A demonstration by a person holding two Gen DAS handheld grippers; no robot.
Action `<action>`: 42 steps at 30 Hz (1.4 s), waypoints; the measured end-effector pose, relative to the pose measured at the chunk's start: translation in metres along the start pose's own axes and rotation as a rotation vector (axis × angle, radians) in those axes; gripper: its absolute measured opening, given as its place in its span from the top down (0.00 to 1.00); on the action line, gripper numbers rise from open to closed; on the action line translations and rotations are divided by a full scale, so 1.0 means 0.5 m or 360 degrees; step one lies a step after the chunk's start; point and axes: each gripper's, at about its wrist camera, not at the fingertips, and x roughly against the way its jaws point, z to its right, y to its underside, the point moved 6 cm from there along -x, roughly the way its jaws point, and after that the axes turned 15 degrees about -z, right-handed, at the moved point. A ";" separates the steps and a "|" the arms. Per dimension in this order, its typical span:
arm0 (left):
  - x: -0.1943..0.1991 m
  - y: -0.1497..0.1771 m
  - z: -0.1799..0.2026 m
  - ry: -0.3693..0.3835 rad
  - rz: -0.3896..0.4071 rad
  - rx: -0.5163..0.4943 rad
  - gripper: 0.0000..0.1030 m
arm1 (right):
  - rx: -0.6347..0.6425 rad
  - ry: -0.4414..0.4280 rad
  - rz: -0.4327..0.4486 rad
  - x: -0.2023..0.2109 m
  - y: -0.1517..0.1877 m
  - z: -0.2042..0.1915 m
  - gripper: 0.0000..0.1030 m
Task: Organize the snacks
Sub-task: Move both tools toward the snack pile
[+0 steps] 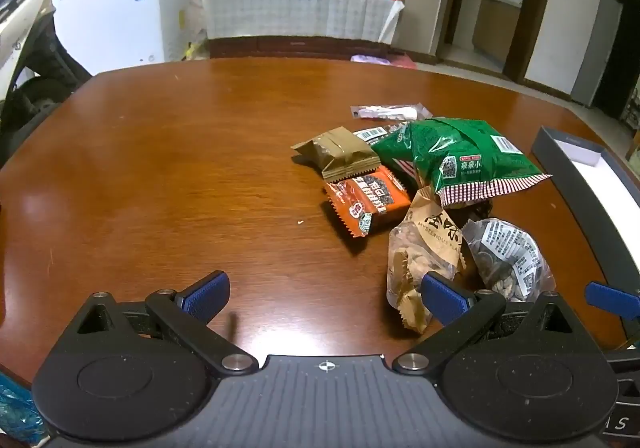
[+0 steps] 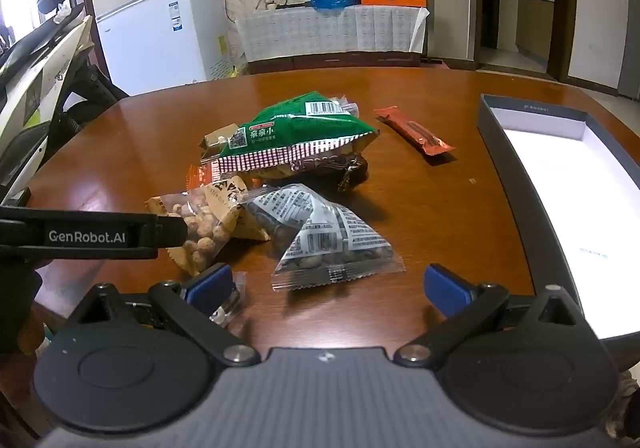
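where snacks lie, brown table

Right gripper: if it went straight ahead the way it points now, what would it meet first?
Most likely the clear triangular packet of nuts, which lies just ahead of the open right gripper, roughly centred between its jaws. Behind it sits the green snack bag. How high the gripper is above the table is unclear, so it might pass over the packet.

We count one green bag, one orange bar and two clear nut packets. One open box too.
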 end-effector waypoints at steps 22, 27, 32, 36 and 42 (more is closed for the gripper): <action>-0.003 0.001 0.001 -0.0003 -0.0001 -0.0004 0.00 | 0.0004 0.0008 -0.0011 -0.005 -0.001 0.002 0.00; -0.004 0.000 0.004 -0.0004 0.0001 -0.0006 0.00 | 0.0006 0.0009 -0.0012 -0.005 -0.001 0.002 0.00; -0.010 0.001 0.005 0.0000 -0.0009 -0.0005 0.00 | 0.0007 0.0009 -0.0013 -0.006 -0.001 0.001 0.00; -0.011 0.000 0.004 -0.0003 -0.0020 -0.0005 0.00 | 0.0009 0.0009 -0.0013 -0.005 0.000 0.001 0.00; -0.012 0.000 0.002 -0.0006 -0.0028 -0.0006 0.00 | 0.0005 0.0010 -0.0012 -0.005 0.000 0.001 0.00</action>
